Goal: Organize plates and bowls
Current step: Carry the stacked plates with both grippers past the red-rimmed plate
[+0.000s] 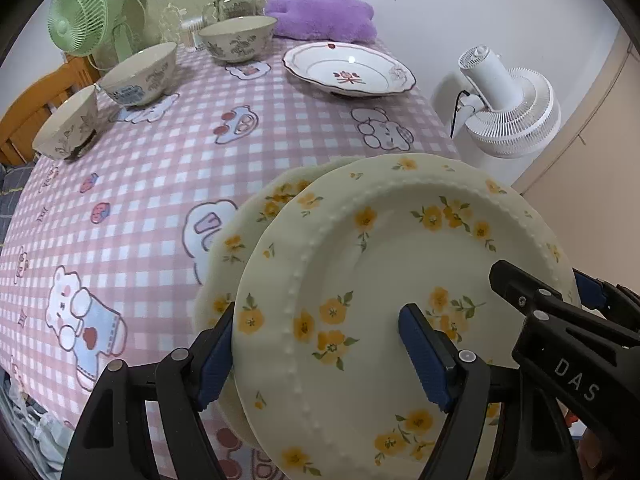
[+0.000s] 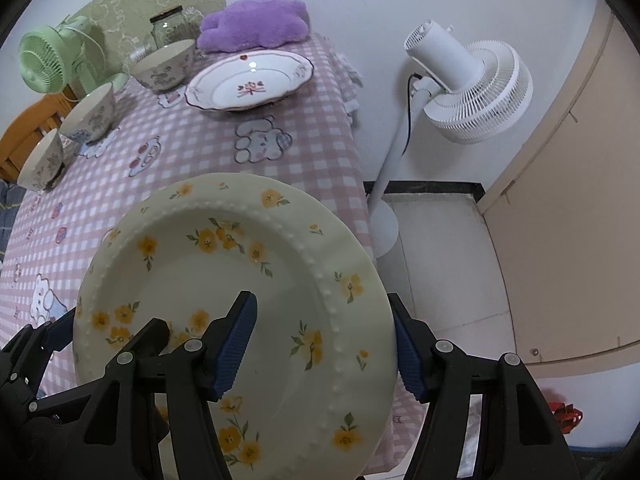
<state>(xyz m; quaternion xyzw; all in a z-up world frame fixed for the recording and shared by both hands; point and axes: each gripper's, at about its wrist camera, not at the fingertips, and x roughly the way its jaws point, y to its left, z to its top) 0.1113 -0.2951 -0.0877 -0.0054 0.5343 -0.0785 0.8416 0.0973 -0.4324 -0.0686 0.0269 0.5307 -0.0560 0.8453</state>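
Note:
A cream plate with yellow flowers point(image 1: 384, 264) is held tilted above a second matching plate point(image 1: 256, 216) on the pink checked tablecloth point(image 1: 160, 184). My left gripper point(image 1: 320, 344) has its jaws around the upper plate's left rim. My right gripper point(image 2: 326, 344) has its jaws around the same plate's point(image 2: 224, 264) right rim, and it also shows in the left wrist view point(image 1: 560, 320). A white plate with a red flower point(image 1: 348, 70) sits at the far right. Three patterned bowls point(image 1: 138, 74) point(image 1: 68, 124) point(image 1: 238, 38) stand along the far left.
A green desk fan point(image 1: 80, 16), a glass jar point(image 1: 235, 0) and a purple plush cushion point(image 1: 324, 14) stand at the table's far end. A white standing fan point(image 2: 472, 84) is on the floor right of the table. A wooden chair point(image 1: 36, 100) is at the left.

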